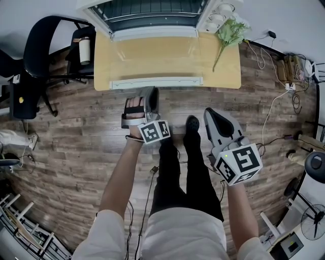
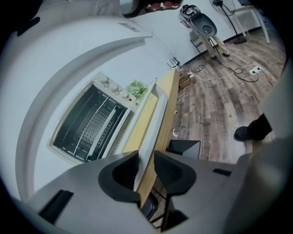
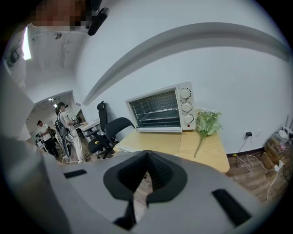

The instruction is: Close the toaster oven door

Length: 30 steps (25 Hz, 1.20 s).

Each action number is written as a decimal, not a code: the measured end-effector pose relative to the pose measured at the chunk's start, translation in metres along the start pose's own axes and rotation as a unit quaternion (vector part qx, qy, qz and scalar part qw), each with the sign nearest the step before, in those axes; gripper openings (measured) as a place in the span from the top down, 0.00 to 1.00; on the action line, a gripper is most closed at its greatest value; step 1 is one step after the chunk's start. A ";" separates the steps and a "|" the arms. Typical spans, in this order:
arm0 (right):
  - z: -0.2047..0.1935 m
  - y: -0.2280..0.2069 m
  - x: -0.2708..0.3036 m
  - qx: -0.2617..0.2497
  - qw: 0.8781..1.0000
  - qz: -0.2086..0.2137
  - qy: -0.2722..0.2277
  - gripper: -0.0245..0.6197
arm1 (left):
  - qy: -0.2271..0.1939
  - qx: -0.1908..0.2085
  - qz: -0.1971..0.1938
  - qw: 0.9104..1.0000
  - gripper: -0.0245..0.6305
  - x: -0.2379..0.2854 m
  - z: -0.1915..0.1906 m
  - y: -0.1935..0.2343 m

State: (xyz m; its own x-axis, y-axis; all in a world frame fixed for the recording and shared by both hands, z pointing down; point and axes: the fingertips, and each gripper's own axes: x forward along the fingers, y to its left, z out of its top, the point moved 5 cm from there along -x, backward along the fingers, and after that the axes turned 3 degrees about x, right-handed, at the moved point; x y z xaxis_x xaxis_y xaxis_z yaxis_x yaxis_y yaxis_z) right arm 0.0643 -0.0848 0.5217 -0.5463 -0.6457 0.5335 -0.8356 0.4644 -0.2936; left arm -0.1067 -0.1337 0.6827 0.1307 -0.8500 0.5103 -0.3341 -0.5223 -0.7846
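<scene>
The white toaster oven (image 1: 152,12) stands at the back of the wooden table (image 1: 223,66), its glass door (image 1: 152,51) lying open and flat on the tabletop. The door's white handle (image 1: 157,81) runs along the table's front edge. My left gripper (image 1: 149,94) is turned on its side just in front of that handle. In the left gripper view the handle (image 2: 153,109) and the table edge line up in the narrow gap of the left gripper (image 2: 145,171); I cannot see the pads touching it. My right gripper (image 1: 213,117) hangs lower right, away from the table, shut on nothing (image 3: 146,171).
A green plant sprig (image 1: 231,33) lies on the table to the right of the oven. A black office chair (image 1: 45,45) stands left of the table. Cables and a power strip (image 1: 289,86) lie on the floor at right. People stand far off (image 3: 64,123).
</scene>
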 end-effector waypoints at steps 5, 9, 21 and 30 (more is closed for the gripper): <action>0.002 0.000 -0.003 0.002 1.000 -0.004 0.001 0.96 | 0.001 -0.005 0.003 1.000 0.81 -0.001 0.001 0.001; 0.003 -0.001 -0.004 0.003 1.000 -0.003 -0.001 0.96 | 0.003 0.002 0.007 1.000 0.84 0.000 0.001 0.002; 0.009 -0.003 -0.007 0.009 1.000 -0.003 -0.010 0.96 | 0.009 -0.005 -0.026 1.000 0.87 -0.004 0.003 0.008; 0.022 -0.002 -0.007 0.008 1.000 -0.003 -0.019 0.96 | 0.008 0.005 -0.049 0.999 0.90 -0.006 0.002 0.010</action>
State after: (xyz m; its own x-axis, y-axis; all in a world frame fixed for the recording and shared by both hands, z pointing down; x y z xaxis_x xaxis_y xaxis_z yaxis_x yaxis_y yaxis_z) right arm 0.0686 -0.0944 0.5013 -0.5435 -0.6708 0.5046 -0.8391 0.4510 -0.3043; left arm -0.1086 -0.1345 0.6709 0.1473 -0.7933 0.5907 -0.3112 -0.6041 -0.7337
